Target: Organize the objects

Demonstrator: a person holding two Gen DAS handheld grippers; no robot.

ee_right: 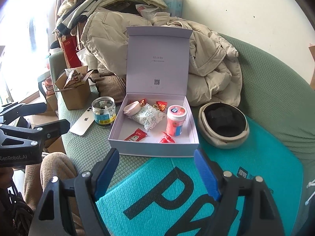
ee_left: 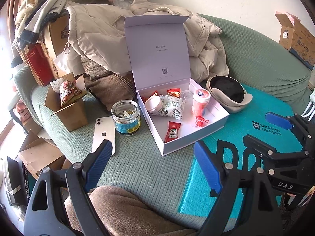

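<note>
Starting at the left of the left wrist view, the brown carton with a snack bag sticking out sits at mid-left, and just right of it the white phone lies face down on the green sofa cover, with the glass jar touching or nearly touching its upper edge. My left gripper hangs at the bottom of the frame, jaws spread wide, holding nothing.

At the centre stands the white box, lid propped upright. Inside I see a ketchup sachet near the front wall, a patterned pouch, a round pink case, wrapped candies and a pink gum bottle standing upright. To the right of the box a beige cap rests on the teal mat.

In the right wrist view my right gripper sits low at centre, also wide open and empty, aimed at the box front.

I judge that I am between picks: some items are boxed, while phone, jar and cap remain outside. The next move likely calls for my left gripper to reach up-left and close around the jar, squarely, since glass may slip.
</note>
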